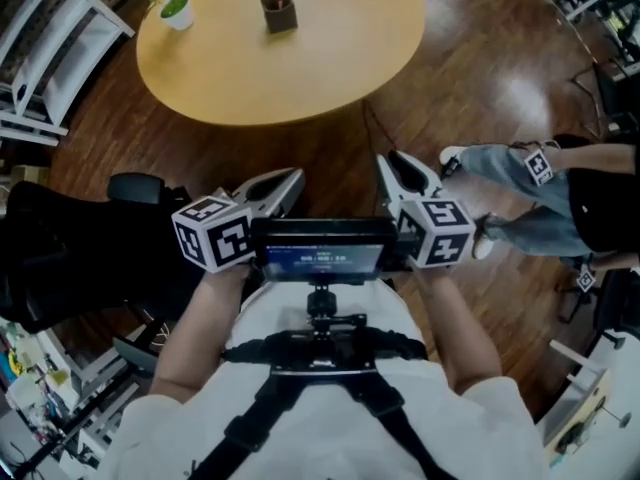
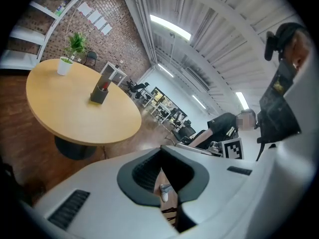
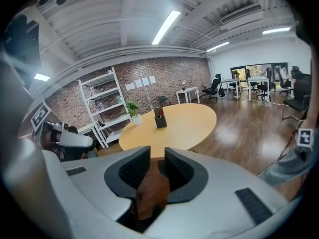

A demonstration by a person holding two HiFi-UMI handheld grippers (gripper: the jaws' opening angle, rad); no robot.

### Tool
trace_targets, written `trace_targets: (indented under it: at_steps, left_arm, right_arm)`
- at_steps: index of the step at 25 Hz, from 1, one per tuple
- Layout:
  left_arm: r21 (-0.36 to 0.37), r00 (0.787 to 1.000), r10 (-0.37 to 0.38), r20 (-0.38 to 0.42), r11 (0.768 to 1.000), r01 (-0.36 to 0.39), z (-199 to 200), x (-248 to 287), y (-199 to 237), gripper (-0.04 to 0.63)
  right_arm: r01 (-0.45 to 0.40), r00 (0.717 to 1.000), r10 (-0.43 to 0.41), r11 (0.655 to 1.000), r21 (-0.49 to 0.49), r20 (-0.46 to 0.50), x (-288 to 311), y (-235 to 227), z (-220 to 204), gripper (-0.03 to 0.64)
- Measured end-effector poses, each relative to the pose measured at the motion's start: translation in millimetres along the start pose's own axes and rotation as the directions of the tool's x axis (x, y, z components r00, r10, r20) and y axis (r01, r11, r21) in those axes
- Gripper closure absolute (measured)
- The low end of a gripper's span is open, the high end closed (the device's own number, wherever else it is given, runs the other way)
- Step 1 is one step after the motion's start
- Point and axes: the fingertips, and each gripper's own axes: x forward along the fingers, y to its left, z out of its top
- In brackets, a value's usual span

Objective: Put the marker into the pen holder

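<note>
A dark pen holder [image 1: 277, 8] stands on the far part of a round wooden table [image 1: 300, 78], with something red sticking out of its top. It also shows as the pen holder [image 2: 99, 92] and the pen holder [image 3: 160, 119] in the gripper views. I see no loose marker anywhere. Both grippers are held close to my chest, well short of the table. My left gripper [image 1: 295, 176] [image 2: 160, 156] has a narrow gap with only floor showing through. My right gripper [image 1: 387, 163] [image 3: 156, 156] stands open and empty, pointing at the table.
A small potted plant [image 1: 177, 10] sits at the table's left edge. A white shelf rack [image 1: 50, 48] stands at far left and a black chair [image 1: 60, 258] beside me. A person in jeans [image 1: 520, 198] is close on my right. Wooden floor lies between me and the table.
</note>
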Motion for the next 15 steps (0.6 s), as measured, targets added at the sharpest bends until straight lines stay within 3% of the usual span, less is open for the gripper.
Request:
trace_targets:
  at_steps: [8,15]
  left_arm:
    - [0.001,0.999,0.045,-0.001,0.999,-0.045,-86.2,-19.4,-66.4,0.600]
    - [0.000,0.999,0.046,0.002,0.999,-0.046,-93.4,-22.0,-70.0,0.601]
  right_arm:
    - [-0.044,0.999,0.044,0.999,0.008,-0.005,-84.1,-3.4,-61.9,0.531]
    - [-0.065,0.998,0.065,0.998,-0.009,-0.003,-84.9,3.4,-63.1,0.531]
